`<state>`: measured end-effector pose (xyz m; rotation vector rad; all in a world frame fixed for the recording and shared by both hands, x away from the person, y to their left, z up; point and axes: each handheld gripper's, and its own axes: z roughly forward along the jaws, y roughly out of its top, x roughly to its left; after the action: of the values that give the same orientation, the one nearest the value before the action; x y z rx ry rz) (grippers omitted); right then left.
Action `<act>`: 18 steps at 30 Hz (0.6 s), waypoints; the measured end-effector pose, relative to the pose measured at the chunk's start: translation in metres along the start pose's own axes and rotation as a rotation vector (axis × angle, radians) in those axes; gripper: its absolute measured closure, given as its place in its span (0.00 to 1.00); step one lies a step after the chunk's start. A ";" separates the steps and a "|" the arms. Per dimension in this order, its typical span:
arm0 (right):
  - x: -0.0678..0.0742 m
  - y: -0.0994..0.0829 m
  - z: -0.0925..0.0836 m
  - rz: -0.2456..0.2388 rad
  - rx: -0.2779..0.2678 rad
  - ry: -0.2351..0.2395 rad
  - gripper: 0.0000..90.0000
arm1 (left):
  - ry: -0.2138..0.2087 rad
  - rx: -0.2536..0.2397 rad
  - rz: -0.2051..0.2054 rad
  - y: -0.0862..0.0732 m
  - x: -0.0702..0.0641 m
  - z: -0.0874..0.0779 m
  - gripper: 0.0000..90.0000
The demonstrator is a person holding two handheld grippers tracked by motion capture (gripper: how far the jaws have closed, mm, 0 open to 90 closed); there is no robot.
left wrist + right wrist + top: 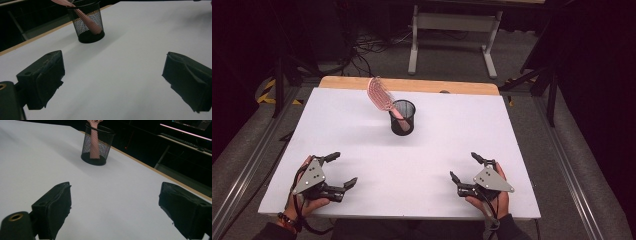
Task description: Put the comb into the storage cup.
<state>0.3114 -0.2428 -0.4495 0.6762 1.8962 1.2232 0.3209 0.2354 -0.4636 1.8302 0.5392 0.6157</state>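
Both grippers, left (341, 170) and right (465, 166), rest wide-jawed; farther off, mesh cup (402, 118) holds pink hairbrush (381, 94).

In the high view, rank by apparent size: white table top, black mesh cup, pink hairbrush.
1. White table top, clearly largest.
2-3. Black mesh cup and pink hairbrush: similar; the brush's handle sits inside the cup, so unranked.

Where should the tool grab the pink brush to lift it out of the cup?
Probably the pink brush's head, where it leans out above the black mesh cup's rim, toward the far left. Its handle sits hidden inside the cup, so come from above and pinch the flat head across its thin sides.
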 end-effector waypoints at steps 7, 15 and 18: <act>-0.001 0.001 0.002 0.003 -0.006 0.002 0.13 | 0.004 0.011 -0.001 -0.001 0.001 0.001 0.06; -0.002 0.000 0.002 0.006 -0.013 0.005 0.13 | 0.008 0.024 -0.007 -0.001 -0.001 0.001 0.06; -0.002 0.000 0.002 0.012 -0.019 0.020 0.13 | 0.018 0.033 0.003 -0.001 -0.001 0.001 0.06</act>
<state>0.3146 -0.2434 -0.4490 0.6682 1.8972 1.2578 0.3204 0.2343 -0.4649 1.8578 0.5616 0.6296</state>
